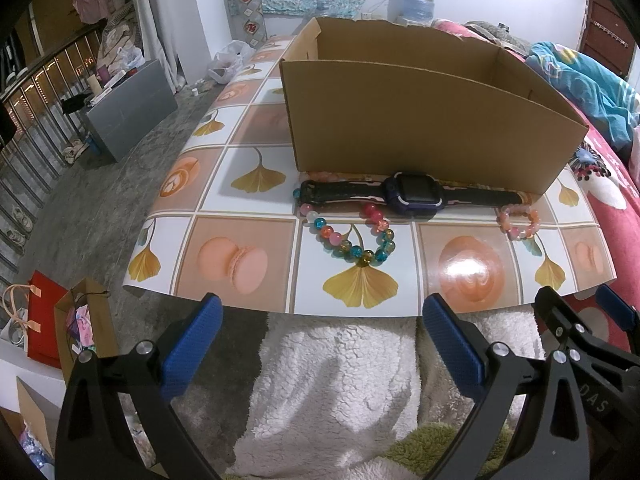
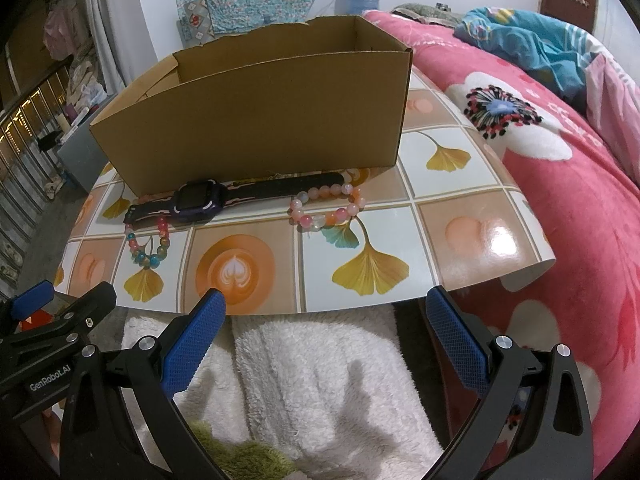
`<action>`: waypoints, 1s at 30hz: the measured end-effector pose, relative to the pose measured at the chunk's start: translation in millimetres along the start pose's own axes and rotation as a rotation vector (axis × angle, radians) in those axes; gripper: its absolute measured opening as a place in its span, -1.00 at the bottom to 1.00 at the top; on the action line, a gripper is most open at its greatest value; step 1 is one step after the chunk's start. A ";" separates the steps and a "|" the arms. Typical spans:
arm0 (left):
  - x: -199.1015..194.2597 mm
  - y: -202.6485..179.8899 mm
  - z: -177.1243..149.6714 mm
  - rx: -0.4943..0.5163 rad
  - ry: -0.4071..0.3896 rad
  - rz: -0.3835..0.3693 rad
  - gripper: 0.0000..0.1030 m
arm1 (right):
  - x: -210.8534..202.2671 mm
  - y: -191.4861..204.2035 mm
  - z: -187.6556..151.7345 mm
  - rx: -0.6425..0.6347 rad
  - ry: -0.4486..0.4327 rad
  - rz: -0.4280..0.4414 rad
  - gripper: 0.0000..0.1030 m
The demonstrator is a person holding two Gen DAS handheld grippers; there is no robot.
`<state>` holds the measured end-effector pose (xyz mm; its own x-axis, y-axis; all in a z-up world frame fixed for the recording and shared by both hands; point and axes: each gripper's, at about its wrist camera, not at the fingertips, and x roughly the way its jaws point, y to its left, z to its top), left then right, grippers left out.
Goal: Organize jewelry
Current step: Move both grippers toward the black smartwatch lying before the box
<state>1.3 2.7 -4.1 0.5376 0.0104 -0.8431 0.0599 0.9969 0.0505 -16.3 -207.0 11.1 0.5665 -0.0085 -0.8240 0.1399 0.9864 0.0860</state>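
1. The left gripper [image 1: 322, 312] is spread wide and holds nothing; it hangs over a white fleece [image 1: 340, 380] just short of the mat's [image 1: 248, 168] near edge.
2. The right gripper [image 2: 326, 308] is likewise released and empty, beside the left one.
3. The watch [image 1: 412, 196] lies flat along the front wall of the box [image 1: 420, 128], touching or nearly touching it.
4. The multicolour bracelet [image 1: 352, 240] lies ahead of the left gripper, its far side under the watch strap.
5. The pink bracelet [image 2: 328, 208] lies ahead of the right gripper, near the strap's other end.
6. All three pieces are outside the box, well apart from both grippers.
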 end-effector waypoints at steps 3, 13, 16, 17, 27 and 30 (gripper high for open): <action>-0.4 1.5 -1.3 -0.001 0.001 0.001 0.90 | 0.0 -0.1 -0.3 0.002 0.000 0.001 0.88; 1.9 4.8 -2.9 -0.005 0.006 0.002 0.90 | 0.0 -1.3 0.7 0.006 0.002 -0.001 0.88; 5.5 8.0 -2.5 -0.007 0.011 0.004 0.90 | 1.5 -1.6 1.7 0.007 0.006 -0.004 0.88; 6.8 8.0 -1.0 -0.008 0.013 0.004 0.90 | 2.0 -2.2 2.6 0.007 0.009 -0.006 0.88; 36.6 29.4 11.4 -0.036 0.047 0.039 0.90 | 14.0 -1.6 11.7 -0.004 0.019 -0.026 0.87; 48.6 31.4 16.5 -0.028 0.073 0.048 0.90 | 21.4 -1.6 15.2 -0.004 0.031 -0.036 0.87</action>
<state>43.2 33.3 -34.6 0.4769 0.0625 -0.8768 0.0120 0.9969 0.0776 7.9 -211.3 1.8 0.5357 -0.0392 -0.8435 0.1567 0.9862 0.0537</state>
